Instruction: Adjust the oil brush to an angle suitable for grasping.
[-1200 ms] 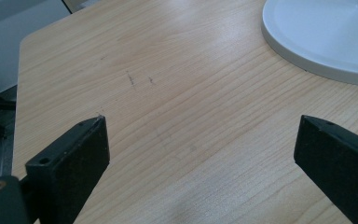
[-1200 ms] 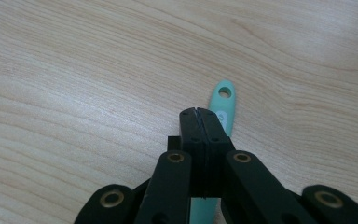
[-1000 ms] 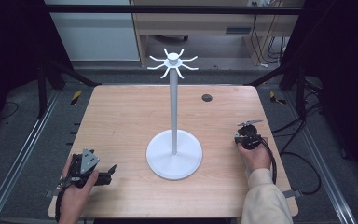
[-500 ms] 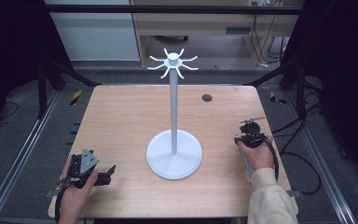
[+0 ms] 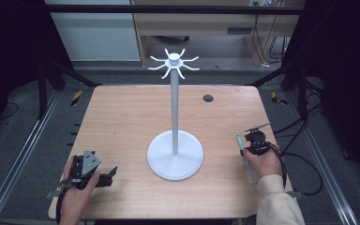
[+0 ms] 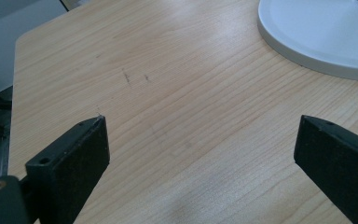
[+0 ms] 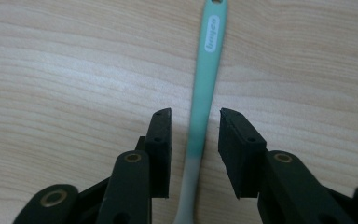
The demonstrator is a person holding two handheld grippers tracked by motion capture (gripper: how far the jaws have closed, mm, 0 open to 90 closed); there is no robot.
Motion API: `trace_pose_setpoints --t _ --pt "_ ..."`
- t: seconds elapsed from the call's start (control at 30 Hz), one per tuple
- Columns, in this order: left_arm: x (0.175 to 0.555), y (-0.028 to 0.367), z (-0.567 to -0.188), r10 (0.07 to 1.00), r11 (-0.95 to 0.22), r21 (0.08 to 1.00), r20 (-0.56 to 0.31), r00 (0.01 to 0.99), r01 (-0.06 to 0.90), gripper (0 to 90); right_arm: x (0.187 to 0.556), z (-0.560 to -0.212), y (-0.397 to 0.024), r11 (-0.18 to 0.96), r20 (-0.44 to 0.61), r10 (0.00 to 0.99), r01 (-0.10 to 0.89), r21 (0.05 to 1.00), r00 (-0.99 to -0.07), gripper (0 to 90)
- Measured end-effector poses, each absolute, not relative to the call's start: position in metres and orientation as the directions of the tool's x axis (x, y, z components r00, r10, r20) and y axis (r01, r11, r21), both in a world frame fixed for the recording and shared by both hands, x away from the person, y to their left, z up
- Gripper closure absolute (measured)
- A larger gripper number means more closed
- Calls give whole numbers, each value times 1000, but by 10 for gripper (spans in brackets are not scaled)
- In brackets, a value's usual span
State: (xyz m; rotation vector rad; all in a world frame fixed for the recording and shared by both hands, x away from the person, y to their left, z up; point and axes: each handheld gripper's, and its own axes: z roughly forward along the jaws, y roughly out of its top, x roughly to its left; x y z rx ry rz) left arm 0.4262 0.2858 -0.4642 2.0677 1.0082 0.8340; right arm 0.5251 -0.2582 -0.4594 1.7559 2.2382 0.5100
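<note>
- Compared with a second ago, our right gripper (image 5: 252, 143) has slid from the middle right of the high view down towards the lower right, and it now sits over a slim mint-green plastic toothbrush handle (image 7: 204, 93) lying flat on the pale wooden desk (image 5: 122, 122).
- We judge this as lining up for a pick: in the right gripper view the black jaws stand slightly apart on either side of the handle, not yet pressing it, so nothing is gripped.
- Our left gripper (image 5: 104, 174) has not moved over that second; it rests at the lower left of the high view, and in the left gripper view its jaws are spread wide with bare desk between them.
- The handle runs from bottom centre to top centre of the right gripper view. It is green along most of its length, fades to whitish near the bottom edge, carries small printed lettering we cannot read, and has a hole at the far tip.
- In the high view the handle (image 5: 239, 142) shows beside our right hand (image 5: 262, 161).
- The tall white pole stand with a round base and hooked arms at its top (image 5: 175, 117) stands at centre frame, well apart from the handle.
</note>
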Motion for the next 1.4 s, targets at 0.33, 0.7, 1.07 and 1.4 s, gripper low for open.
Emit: trace_pose_setpoints --t 0.33,0.7,1.07,1.4 --pt "426 285 -464 831 -473 787 249 497 397 30 523 -465 -260 220 23 969 902 371 -246 709" --pt "426 285 -464 831 -473 787 249 498 396 31 524 -468 -260 226 11 969 907 356 -246 764" --pt "426 285 -464 828 -478 785 252 501 395 32 525 -470 -258 232 9 968 909 345 -250 803" --pt "426 285 -464 828 -477 785 252 500 394 32 526 -470 -259 229 17 968 909 347 -251 809"
